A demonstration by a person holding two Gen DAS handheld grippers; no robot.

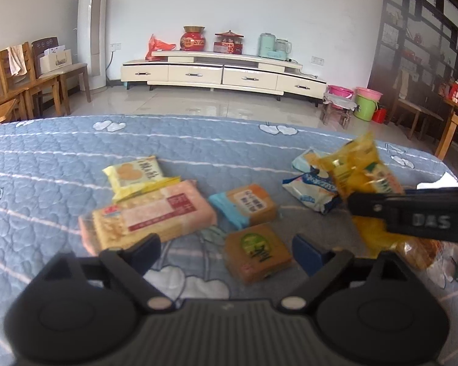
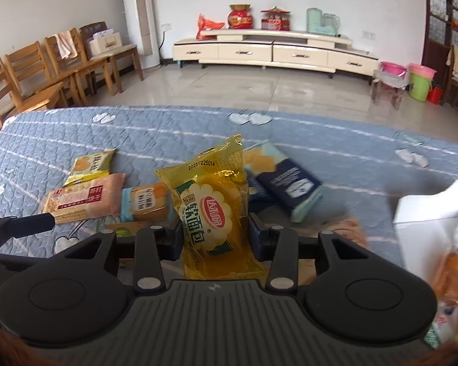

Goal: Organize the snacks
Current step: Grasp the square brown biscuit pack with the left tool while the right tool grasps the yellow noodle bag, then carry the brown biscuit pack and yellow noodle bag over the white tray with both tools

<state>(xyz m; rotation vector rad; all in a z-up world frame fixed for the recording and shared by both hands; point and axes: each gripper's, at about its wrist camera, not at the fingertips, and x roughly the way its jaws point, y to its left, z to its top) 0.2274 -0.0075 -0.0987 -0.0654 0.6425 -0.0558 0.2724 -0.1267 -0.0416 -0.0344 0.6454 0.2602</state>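
The right gripper (image 2: 214, 238) is clenched on a yellow soft-bread packet (image 2: 212, 210), which stands upright between its two fingers with the crimped top edge pointing away from the camera and the lower end hanging down toward the gripper body. From the left wrist view the same packet (image 1: 361, 177) is raised above the blue quilted cover (image 1: 61, 152), at the right of the scattered snacks, with the right gripper's dark finger crossing in front of it.

The left gripper (image 1: 226, 248) hangs with its jaws spread wide and nothing between them; a small brown square cake (image 1: 256, 251) lies on the cover just ahead, in the gap. Beyond it are a blue-ended brown cake (image 1: 244, 204), a long pink cracker pack (image 1: 149, 215), and a yellow biscuit pack (image 1: 131, 174) touching the cracker pack's far edge. A white-and-blue wafer packet (image 1: 313, 192) lies just beside the held packet. At the right edge of the right wrist view sits what seems to be a clear plastic container (image 2: 424, 238), blurred.
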